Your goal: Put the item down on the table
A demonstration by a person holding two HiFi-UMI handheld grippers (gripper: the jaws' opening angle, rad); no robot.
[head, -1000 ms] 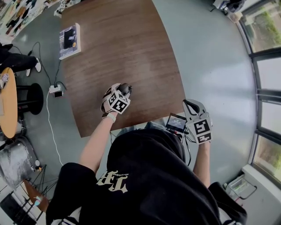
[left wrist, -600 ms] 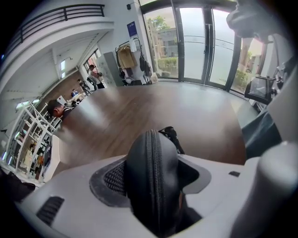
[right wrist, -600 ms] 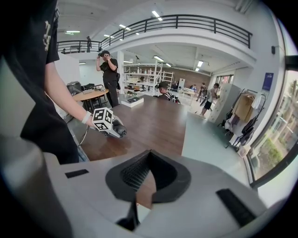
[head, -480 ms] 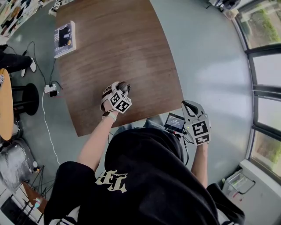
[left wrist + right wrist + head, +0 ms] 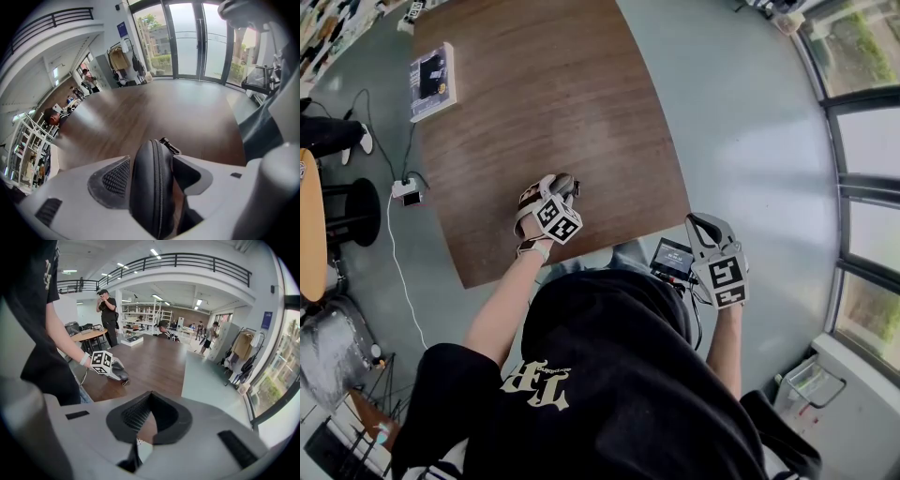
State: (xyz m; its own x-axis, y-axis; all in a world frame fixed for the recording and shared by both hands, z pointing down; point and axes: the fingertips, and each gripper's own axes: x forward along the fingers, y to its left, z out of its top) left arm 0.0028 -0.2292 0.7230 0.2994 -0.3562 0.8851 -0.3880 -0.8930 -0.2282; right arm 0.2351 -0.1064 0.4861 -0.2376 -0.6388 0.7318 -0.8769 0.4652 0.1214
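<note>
A black zippered case [image 5: 564, 184] is clamped between the jaws of my left gripper [image 5: 560, 190], low over the brown wooden table [image 5: 553, 84] near its front edge. In the left gripper view the case [image 5: 152, 187] stands on edge between the pads, zipper facing me, and fills the gap of the left gripper [image 5: 153, 161]. From the right gripper view the case [image 5: 120, 374] pokes out past the marker cube, close to the tabletop. My right gripper [image 5: 705, 226] hangs off the table's front right corner, shut and empty, with its tips [image 5: 149, 397] meeting.
A flat boxed item [image 5: 431, 81] lies at the table's far left edge. A power strip [image 5: 403, 192] and cable run along the floor to the left. A small screen device [image 5: 673, 257] sits by my waist. Several people stand beyond the table in the right gripper view.
The left gripper keeps its hold on the case and stays over the same spot near the front edge, perhaps slightly lower. The right gripper has barely shifted.
</note>
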